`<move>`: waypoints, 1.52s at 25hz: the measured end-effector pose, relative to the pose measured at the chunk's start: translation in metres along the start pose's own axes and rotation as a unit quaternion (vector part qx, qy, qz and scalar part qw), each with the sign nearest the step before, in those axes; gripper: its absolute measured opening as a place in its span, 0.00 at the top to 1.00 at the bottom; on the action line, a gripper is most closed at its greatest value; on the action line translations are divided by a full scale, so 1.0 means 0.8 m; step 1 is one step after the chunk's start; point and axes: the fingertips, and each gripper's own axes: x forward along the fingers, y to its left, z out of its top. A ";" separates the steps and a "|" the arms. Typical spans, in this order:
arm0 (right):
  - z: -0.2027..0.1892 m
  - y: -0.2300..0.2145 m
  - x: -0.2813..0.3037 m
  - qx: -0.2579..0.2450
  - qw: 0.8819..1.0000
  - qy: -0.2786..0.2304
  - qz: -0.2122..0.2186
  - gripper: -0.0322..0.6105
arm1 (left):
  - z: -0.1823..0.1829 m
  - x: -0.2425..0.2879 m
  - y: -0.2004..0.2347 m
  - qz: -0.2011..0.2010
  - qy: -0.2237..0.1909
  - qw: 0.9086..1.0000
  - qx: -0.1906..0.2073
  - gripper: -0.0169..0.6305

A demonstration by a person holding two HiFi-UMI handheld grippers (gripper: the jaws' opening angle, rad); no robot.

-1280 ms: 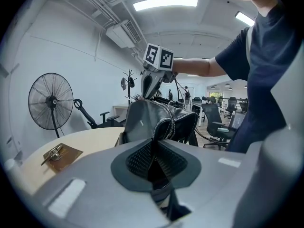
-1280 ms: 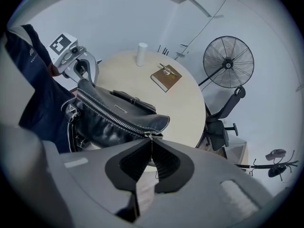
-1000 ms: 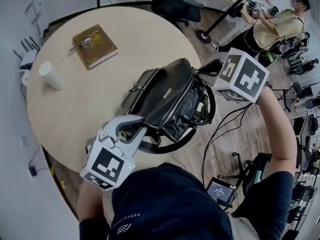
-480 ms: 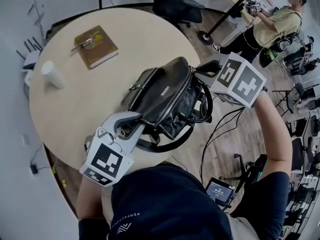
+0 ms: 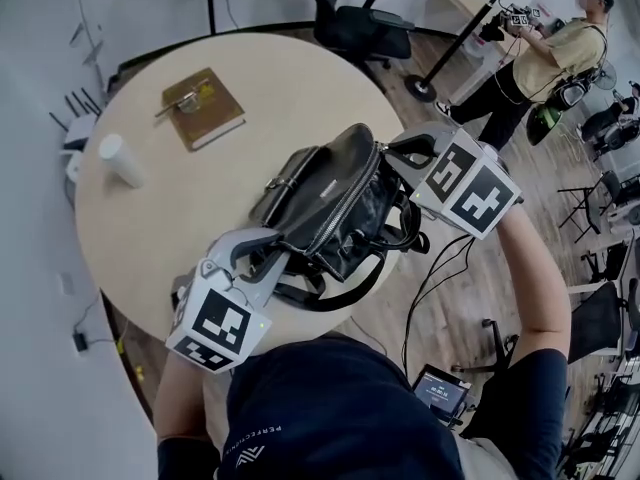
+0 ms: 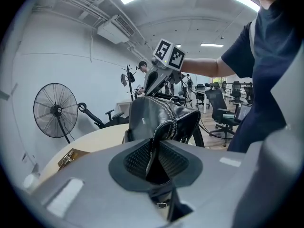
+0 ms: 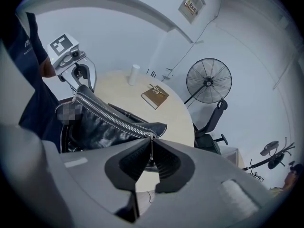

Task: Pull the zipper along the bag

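A black leather bag [image 5: 320,193] lies on the round table [image 5: 150,238], its metal zipper [image 5: 345,200] running along the top. My right gripper [image 5: 392,150] is at the bag's far end. In the right gripper view its pads pinch the thin zipper pull [image 7: 152,144] at the end of the zipper [image 7: 111,118]. My left gripper [image 5: 262,245] is at the near end of the bag [image 6: 156,118]. Its jaws are opening around a leather strap end [image 6: 153,148], with a dark gap beside the strap.
A brown book [image 5: 203,108] and a white cup [image 5: 122,160] sit on the table's far side. An office chair [image 5: 360,23] stands behind the table. A person [image 5: 545,58] stands at the back right. Cables [image 5: 440,268] hang to the floor on the right.
The left jaws have spread a little round the strap end. The right gripper has edged in toward the bag's far end, still on the pull. The bag has barely moved.
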 end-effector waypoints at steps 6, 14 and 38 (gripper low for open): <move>-0.004 -0.004 -0.016 0.042 0.998 -0.056 -0.001 0.91 | 0.011 -0.016 0.005 0.022 -0.003 1.000 0.009 0.83; -0.010 -0.009 -0.046 0.070 0.990 -0.115 -0.034 0.91 | 0.020 -0.030 0.009 0.036 0.025 0.998 0.043 0.81; 0.007 0.016 -0.063 0.171 0.954 -0.236 -0.066 0.94 | 0.078 -0.047 0.107 0.211 -0.065 0.974 -0.052 0.95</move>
